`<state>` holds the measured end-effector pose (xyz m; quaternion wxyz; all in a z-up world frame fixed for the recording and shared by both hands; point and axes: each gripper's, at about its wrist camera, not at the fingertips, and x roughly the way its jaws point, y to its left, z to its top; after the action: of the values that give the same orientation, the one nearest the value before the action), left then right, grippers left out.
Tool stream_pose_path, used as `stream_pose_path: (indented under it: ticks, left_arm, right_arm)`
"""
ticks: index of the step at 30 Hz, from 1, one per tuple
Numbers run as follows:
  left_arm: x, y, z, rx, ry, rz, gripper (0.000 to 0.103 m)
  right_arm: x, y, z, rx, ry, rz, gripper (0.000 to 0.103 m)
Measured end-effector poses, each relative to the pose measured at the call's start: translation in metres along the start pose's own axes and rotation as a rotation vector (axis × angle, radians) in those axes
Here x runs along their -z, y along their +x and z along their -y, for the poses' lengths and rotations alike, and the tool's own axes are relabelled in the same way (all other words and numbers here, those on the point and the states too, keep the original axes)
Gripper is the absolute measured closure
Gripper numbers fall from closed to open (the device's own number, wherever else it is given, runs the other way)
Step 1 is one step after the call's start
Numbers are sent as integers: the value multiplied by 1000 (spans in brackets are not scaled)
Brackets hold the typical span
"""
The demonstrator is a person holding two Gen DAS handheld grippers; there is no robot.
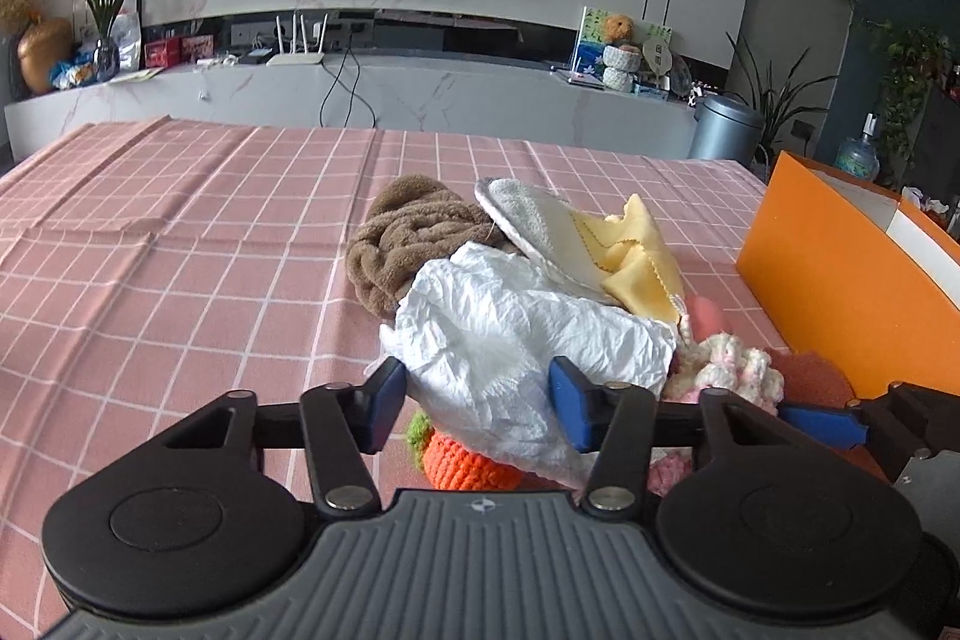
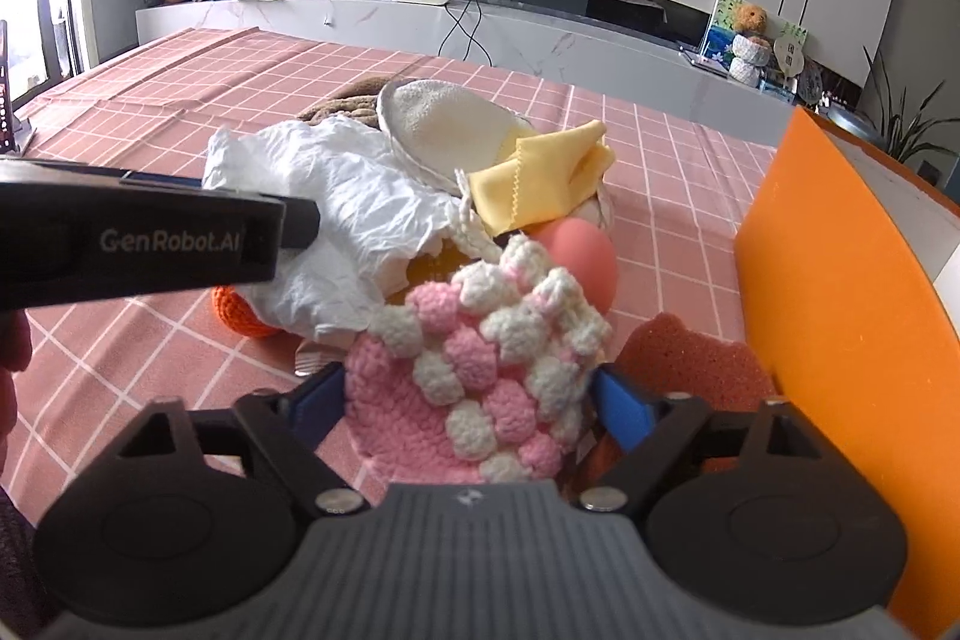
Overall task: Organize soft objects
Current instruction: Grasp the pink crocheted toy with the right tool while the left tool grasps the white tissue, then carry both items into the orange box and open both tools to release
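On the pink checked tablecloth a heap of soft things lies just left of an orange cardboard box, which stands at about three o'clock from the pile. At twelve o'clock in the heap sits a brown fluffy towel, with a round white terry pad leaning on it and a folded yellow cloth with pinked edges touching the pad.

The left gripper has its blue pads either side of a crumpled white paper tissue; both pads meet the tissue, so it looks clamped on it. Under the tissue, at six o'clock, an orange crocheted piece with a green tuft shows.

The right gripper straddles a pink-and-white bobbled crochet piece, its pads at the piece's flanks; whether they press on it I cannot tell. Behind this piece rests a smooth pink ball, and at three o'clock a rust-coloured sponge lies against the box.
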<state>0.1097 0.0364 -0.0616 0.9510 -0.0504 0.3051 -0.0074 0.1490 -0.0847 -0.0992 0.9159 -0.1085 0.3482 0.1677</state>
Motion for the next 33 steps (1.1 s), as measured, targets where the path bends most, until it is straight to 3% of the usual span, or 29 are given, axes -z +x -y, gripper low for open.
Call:
stream_pose_path:
  ticks: [4, 6, 8, 11, 18, 23, 33]
  left_arm:
    - [0, -2, 1, 9, 7, 12, 63]
    - [-1, -4, -2, 18, -12, 18, 71]
    - [-3, -8, -2, 26, -16, 40, 80]
    - [-8, -16, -5, 46, -40, 65, 86]
    - [-18, -38, -9, 70, -64, 142, 91]
    - [-27, -54, -9, 64, -56, 184, 92]
    - [-45, -85, -8, 99, -47, 252, 92]
  right_arm:
    - [2, -5, 2, -22, 6, 2, 37]
    - [2, -8, 3, -31, 7, 7, 50]
    - [2, -10, 5, -40, 11, 7, 58]
    - [1, -15, 9, -49, 36, 13, 66]
    - [-4, -40, 22, -72, 103, 73, 66]
    - [-10, -53, 29, -148, 166, 108, 66]
    - [-25, -100, 38, -117, 129, 215, 65]
